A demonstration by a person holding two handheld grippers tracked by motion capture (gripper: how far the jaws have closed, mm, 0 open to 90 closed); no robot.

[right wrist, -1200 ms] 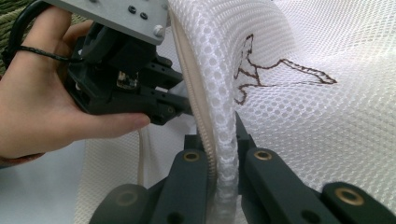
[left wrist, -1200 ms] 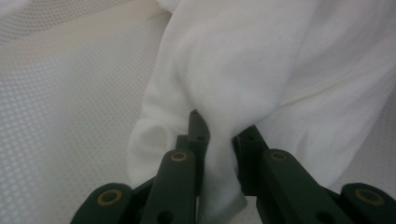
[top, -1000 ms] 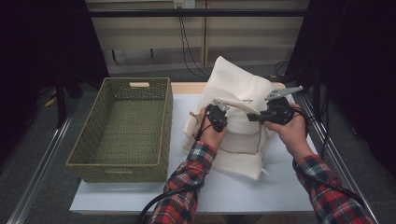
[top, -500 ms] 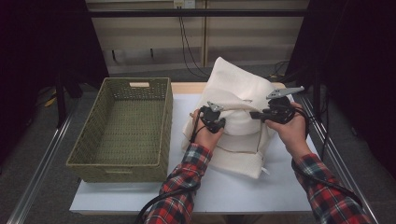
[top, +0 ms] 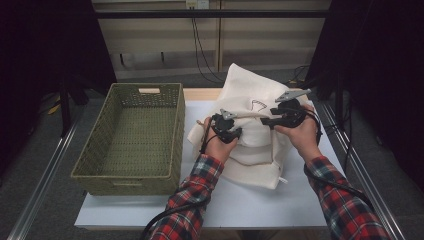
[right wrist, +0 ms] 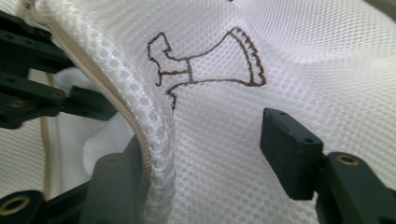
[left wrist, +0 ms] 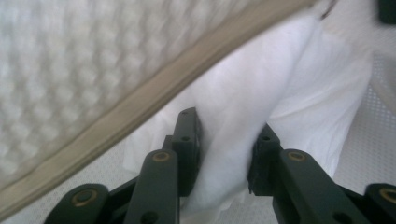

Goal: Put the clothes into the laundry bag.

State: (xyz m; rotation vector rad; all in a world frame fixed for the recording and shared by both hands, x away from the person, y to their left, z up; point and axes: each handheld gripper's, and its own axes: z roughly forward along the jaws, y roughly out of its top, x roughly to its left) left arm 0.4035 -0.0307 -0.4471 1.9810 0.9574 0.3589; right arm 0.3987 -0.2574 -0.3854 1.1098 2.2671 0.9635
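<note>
While the white mesh laundry bag (top: 252, 135) lies heaped on the white table (top: 240, 200), at about three o'clock from the green wicker basket (top: 131, 137), both grippers work at its upper folds. The left gripper (top: 227, 131) sits at the bag's nine o'clock side; its own view shows a fold of plain white cloth (left wrist: 233, 140) standing between its jaws, whose pads touch the fold on either side, though the jaws have just been opening a little. Above it runs the bag's beige zipper band (left wrist: 140, 105). The right gripper (top: 267, 121), at about two o'clock on the bag, has just been opening: its jaws stand apart, the mesh rim and zipper edge (right wrist: 154, 154) lie loosely between them, and one pad stands clear of the fabric. A brown printed emblem (right wrist: 205, 65) shows just beyond it.
</note>
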